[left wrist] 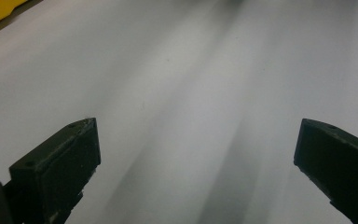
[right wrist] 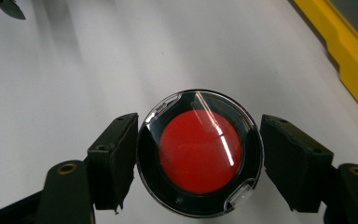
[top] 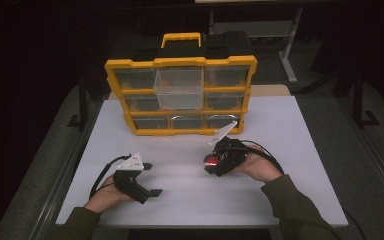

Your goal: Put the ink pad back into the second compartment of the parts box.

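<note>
Your right gripper (right wrist: 199, 154) is clamped on a round red compact (right wrist: 200, 153) above the bench (top: 280, 130); its clear lid is legible in the right gripper view. Your left gripper (left wrist: 196, 154) stands released, jaws wide.

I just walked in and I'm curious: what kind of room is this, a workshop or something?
Probably a workshop or test room. A plain white table stands in a dim space, with a yellow parts box of small clear drawers on it, and a person holds a black tool in each hand, the right tool gripping a round red-centred case.
</note>
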The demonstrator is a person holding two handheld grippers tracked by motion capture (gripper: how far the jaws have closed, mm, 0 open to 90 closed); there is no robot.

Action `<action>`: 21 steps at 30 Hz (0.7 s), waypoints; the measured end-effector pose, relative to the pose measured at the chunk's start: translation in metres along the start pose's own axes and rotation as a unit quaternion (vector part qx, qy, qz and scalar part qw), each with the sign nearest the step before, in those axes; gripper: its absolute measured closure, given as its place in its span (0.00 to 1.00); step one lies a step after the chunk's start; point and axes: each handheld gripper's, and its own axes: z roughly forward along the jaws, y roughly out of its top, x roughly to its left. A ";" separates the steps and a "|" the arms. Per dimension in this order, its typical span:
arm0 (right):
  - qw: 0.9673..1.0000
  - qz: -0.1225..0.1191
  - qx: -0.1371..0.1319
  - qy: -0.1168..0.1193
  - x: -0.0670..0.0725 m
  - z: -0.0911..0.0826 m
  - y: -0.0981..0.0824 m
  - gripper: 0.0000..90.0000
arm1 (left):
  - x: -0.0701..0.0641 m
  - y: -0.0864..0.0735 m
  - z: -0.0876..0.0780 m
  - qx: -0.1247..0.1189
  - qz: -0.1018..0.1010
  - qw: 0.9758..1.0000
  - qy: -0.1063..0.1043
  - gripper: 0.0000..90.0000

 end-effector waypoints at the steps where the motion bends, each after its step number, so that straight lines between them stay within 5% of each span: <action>1: 1.000 0.002 0.000 0.000 -0.001 -0.001 0.000 0.32 | 0.000 0.000 0.000 0.000 0.000 1.000 0.000 0.00; 21: 1.000 0.019 -0.010 -0.005 -0.015 -0.028 0.014 0.32 | 0.000 0.000 0.000 0.000 0.000 1.000 -0.003 0.00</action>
